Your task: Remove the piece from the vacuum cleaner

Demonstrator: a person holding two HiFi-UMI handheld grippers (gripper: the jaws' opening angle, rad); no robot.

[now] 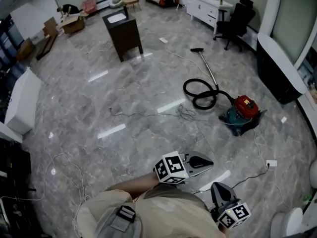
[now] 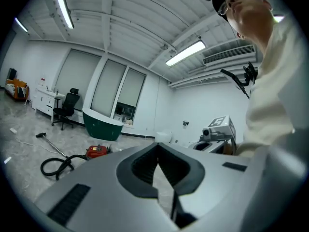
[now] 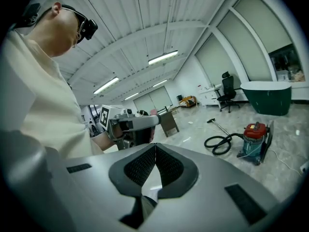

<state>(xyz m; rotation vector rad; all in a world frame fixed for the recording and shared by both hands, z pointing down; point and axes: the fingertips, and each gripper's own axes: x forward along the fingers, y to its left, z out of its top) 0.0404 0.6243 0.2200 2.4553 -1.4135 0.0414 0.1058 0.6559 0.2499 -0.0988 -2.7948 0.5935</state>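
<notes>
The red and teal vacuum cleaner (image 1: 241,114) stands on the marble floor well ahead of me. Its black hose (image 1: 200,94) coils to the left, and the wand runs out to the floor head (image 1: 197,50). Both grippers hover close to my body, far from it. The left gripper (image 1: 209,161) is shut and empty, its jaws meeting at the tip (image 2: 157,146). The right gripper (image 1: 218,186) is shut and empty too (image 3: 155,145). The left gripper view has the vacuum (image 2: 97,151) low at the left. The right gripper view has the vacuum (image 3: 254,137) at the right.
A dark cabinet (image 1: 123,32) stands at the back left of the floor. An office chair (image 1: 237,21) and a white sideboard (image 1: 208,6) are at the back right. A dark counter (image 1: 277,68) lines the right wall. Thin cables (image 1: 183,114) and a power strip (image 1: 271,163) lie on the floor.
</notes>
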